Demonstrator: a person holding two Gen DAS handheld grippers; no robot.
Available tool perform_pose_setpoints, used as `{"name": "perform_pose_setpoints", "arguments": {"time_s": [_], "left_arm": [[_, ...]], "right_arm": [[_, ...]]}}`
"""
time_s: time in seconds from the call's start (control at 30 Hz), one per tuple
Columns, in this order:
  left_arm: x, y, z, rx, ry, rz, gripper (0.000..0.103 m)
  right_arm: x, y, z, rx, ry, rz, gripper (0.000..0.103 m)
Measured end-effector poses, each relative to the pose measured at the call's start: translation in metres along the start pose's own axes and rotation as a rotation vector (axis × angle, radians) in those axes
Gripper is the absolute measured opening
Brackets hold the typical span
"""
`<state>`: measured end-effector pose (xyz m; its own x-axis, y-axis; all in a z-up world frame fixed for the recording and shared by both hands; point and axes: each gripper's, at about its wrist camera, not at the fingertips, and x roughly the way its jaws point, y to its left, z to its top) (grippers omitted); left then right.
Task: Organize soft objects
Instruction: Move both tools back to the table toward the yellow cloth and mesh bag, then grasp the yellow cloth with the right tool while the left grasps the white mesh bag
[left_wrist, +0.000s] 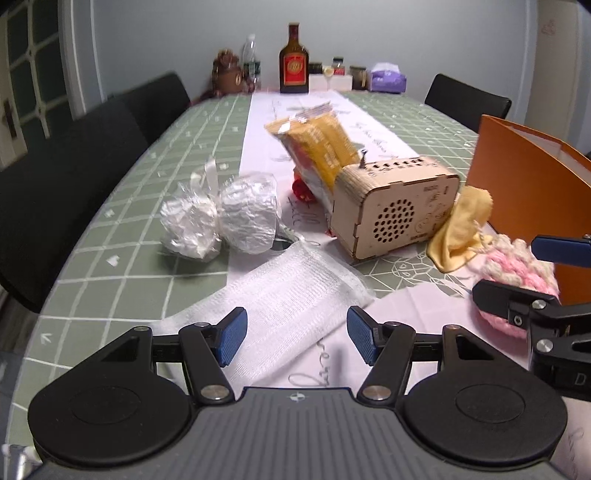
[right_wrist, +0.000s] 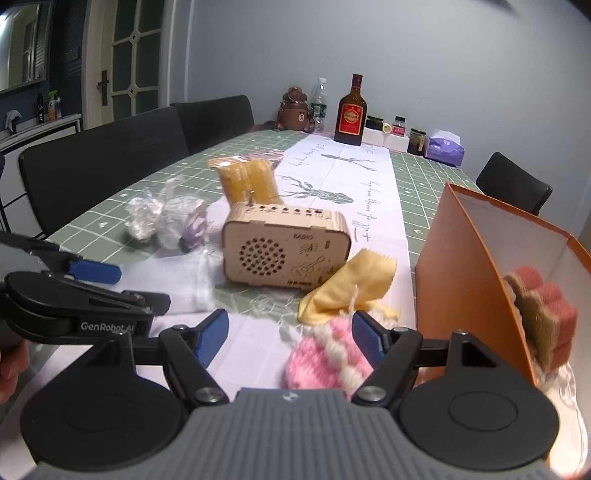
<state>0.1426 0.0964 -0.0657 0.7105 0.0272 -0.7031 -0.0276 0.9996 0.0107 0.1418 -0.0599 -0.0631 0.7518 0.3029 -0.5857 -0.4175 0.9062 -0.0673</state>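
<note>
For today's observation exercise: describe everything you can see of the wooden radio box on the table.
The wooden radio box looks like pale laser-cut plywood with rounded, slotted corners. Its front shows a round grille of holes, the word RADIO and an engraved guitar. It stands upright on the white runner. A yellow snack packet leans against it; a yellow cloth rests against its front corner.

Pink-and-cream knitted ball (right_wrist: 327, 354), orange box (right_wrist: 461, 266)

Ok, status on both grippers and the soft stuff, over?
Left gripper open over white mesh pouch. Right gripper open at pink knit ball. Orange box beside it; wooden radio beyond.
</note>
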Motion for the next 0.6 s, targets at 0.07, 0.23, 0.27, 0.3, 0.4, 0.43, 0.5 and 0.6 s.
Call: {"name": "perform_pose_setpoints", "arguments": {"time_s": [0.07,0.23,0.27,0.3,0.4,0.43,0.5,0.6], "left_arm": [[0.007,0.003,0.003,-0.022,0.022,0.001,0.073],[0.019,0.007,0.008,-0.069,0.066,0.005,0.073],[0.020,0.008,0.009,-0.076,0.065,0.011,0.072],[0.021,0.009,0.010,-0.080,0.066,0.016,0.070],[0.024,0.008,0.013,-0.075,0.064,0.025,0.069],[0.026,0.007,0.014,-0.066,0.064,0.034,0.068],[0.027,0.005,0.016,-0.052,0.063,0.042,0.062],[0.029,0.003,0.019,-0.054,0.066,0.044,0.056]], "right_arm": [[0.009,-0.003,0.005,0.004,0.012,-0.004,0.073],[0.029,-0.007,0.015,-0.016,0.030,-0.017,0.073],[0.033,-0.008,0.017,-0.019,0.034,-0.021,0.073],[0.037,-0.010,0.018,-0.019,0.041,-0.027,0.073],[0.051,-0.017,0.022,0.000,0.055,-0.052,0.073],[0.055,-0.020,0.023,0.013,0.059,-0.060,0.073],[0.063,-0.024,0.024,0.035,0.072,-0.063,0.073],[0.073,-0.029,0.027,0.052,0.093,-0.071,0.072]]}}
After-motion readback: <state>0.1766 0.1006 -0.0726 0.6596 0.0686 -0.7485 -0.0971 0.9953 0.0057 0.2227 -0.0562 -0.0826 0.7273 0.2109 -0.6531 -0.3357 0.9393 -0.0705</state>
